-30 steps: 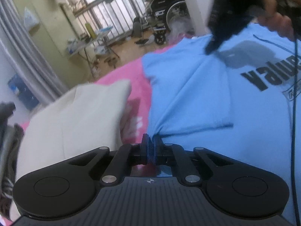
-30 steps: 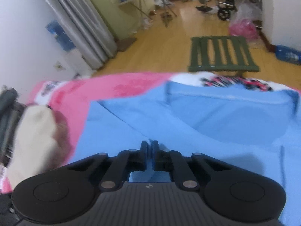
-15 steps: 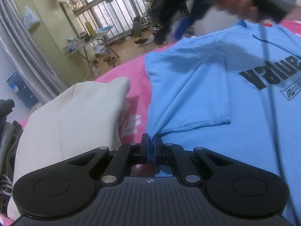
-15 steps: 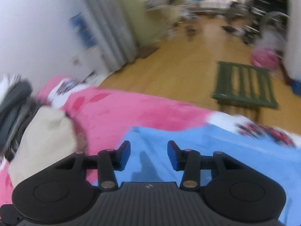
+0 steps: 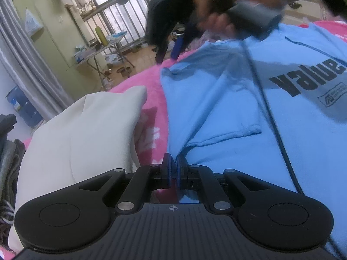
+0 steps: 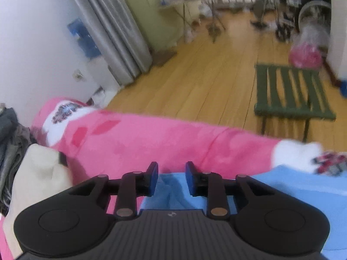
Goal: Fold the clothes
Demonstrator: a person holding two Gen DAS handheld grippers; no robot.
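Two claws at work on one light-blue T-shirt (image 5: 249,112) spread on the pink bed cover (image 6: 151,138): left claw (image 5: 173,162) pinches its side edge as anchor, while right claw (image 6: 171,178), spread and just narrowing, hovers empty over a corner for a regrip.

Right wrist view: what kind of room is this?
Likely a lived-in home bedroom: a pink fleece blanket covers a bed, beyond it a light wooden plank floor, grey pleated curtains and a green slatted folding stool.

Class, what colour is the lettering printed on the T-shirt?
Black lettering on a light blue T-shirt; left wrist view.
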